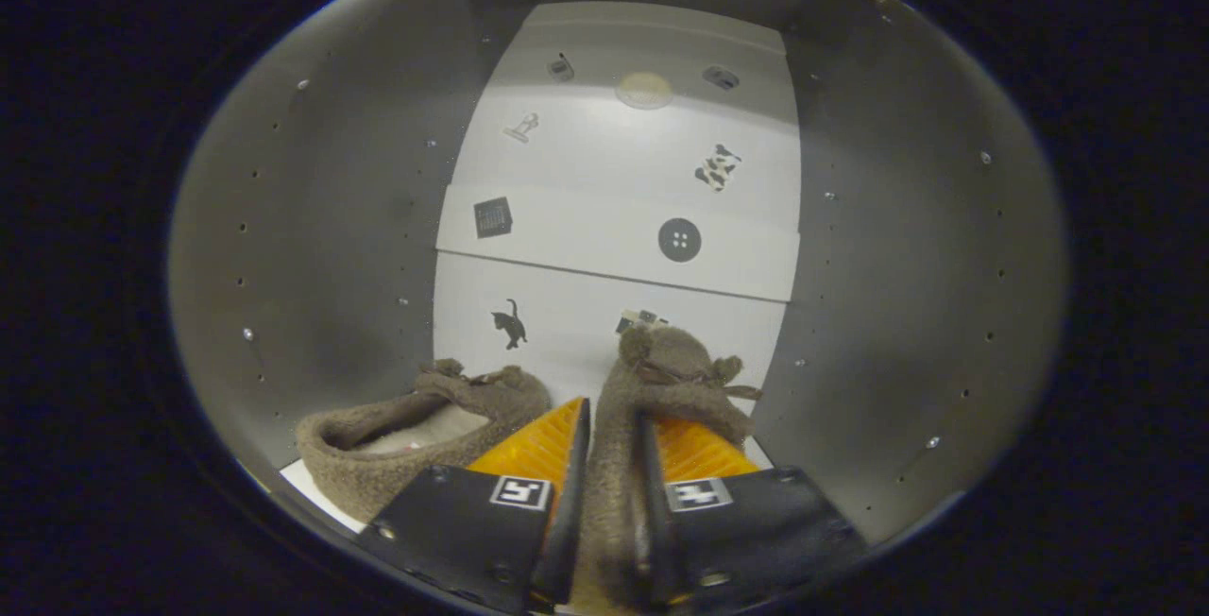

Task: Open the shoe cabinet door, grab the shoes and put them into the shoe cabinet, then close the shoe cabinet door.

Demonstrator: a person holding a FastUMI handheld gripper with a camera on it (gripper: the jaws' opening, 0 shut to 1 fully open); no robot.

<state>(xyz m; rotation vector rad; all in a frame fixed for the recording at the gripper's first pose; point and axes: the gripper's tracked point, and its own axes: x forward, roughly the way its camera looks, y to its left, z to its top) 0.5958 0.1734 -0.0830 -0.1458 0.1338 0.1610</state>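
Observation:
I am looking into the open shoe cabinet (312, 248), with grey side walls and a white back panel with small stickers. My gripper (614, 446) is shut on a fuzzy brown slipper (666, 370), pinching its side wall between both fingers; the slipper's toe with a small bow points toward the back panel. A second matching brown slipper (425, 436) lies on the cabinet's white floor just left of my fingers, its opening facing up and its toe toward the back.
The cabinet's side walls (897, 266) stand close on both sides, dotted with shelf-pin holes. The white back panel (614, 219) rises beyond the slippers.

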